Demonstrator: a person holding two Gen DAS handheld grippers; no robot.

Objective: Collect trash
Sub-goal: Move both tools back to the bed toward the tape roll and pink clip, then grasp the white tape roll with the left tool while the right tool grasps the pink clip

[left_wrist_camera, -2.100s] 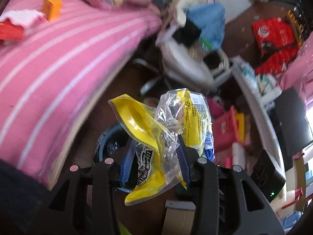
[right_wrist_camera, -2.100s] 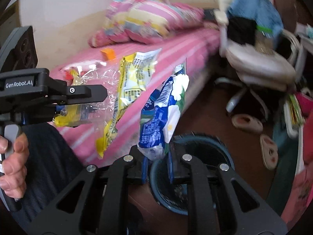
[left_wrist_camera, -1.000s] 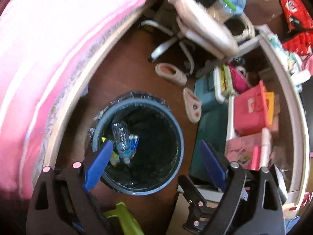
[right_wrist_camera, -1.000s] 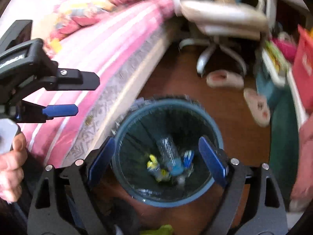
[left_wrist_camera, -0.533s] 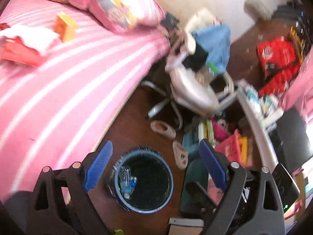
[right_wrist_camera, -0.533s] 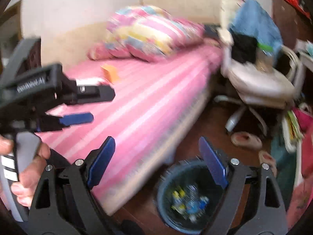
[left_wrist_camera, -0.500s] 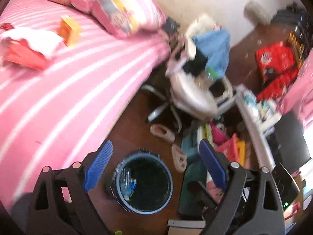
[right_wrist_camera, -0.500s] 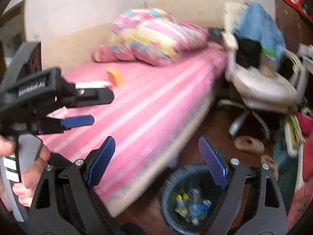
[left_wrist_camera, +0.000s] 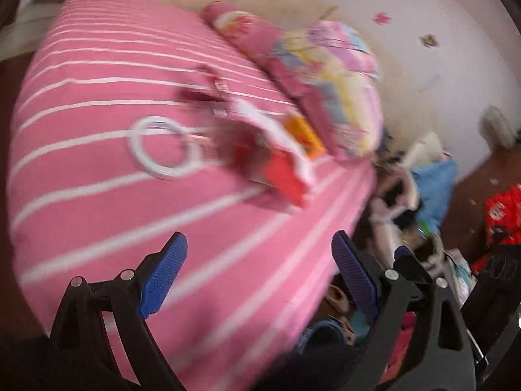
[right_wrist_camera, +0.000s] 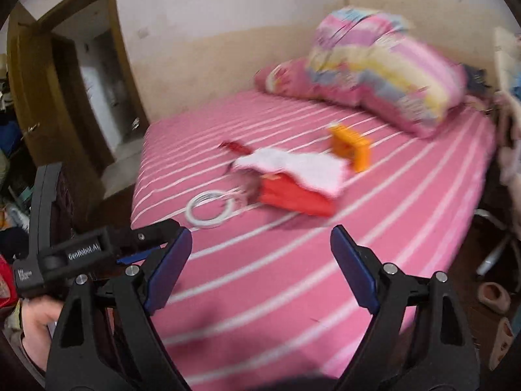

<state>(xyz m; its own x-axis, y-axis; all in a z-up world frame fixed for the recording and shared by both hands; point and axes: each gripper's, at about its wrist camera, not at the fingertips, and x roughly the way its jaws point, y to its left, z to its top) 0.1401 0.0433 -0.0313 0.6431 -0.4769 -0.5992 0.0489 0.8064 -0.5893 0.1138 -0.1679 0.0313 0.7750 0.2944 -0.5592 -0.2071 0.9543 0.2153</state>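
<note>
Red-and-white torn packet (right_wrist_camera: pixel 294 184) lying on the pink striped bed (right_wrist_camera: pixel 407 215), at twelve o'clock beyond the right hand-held gripper (right_wrist_camera: pixel 260 260), apart from it. Blue pads (right_wrist_camera: pixel 353 268) spread wide yet closing slightly, pinching nothing; left hand-held gripper (left_wrist_camera: pixel 257 273) likewise spread and empty. Orange box (right_wrist_camera: pixel 350 148) at one o'clock of the packet, white ring (right_wrist_camera: pixel 210 208) at eight o'clock, pillows (right_wrist_camera: pixel 384 68) behind; nothing blocking.

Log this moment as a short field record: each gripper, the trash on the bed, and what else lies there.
left gripper: open, nothing between its blue pads
right gripper: jaws closing slightly, wide apart, nothing between them
surface: pink bed with white stripes
trash in view: red and white crumpled wrapper; small orange box beside it
other item: white coiled cable, left of the wrapper
bedding: pink patterned pillow at the far end
</note>
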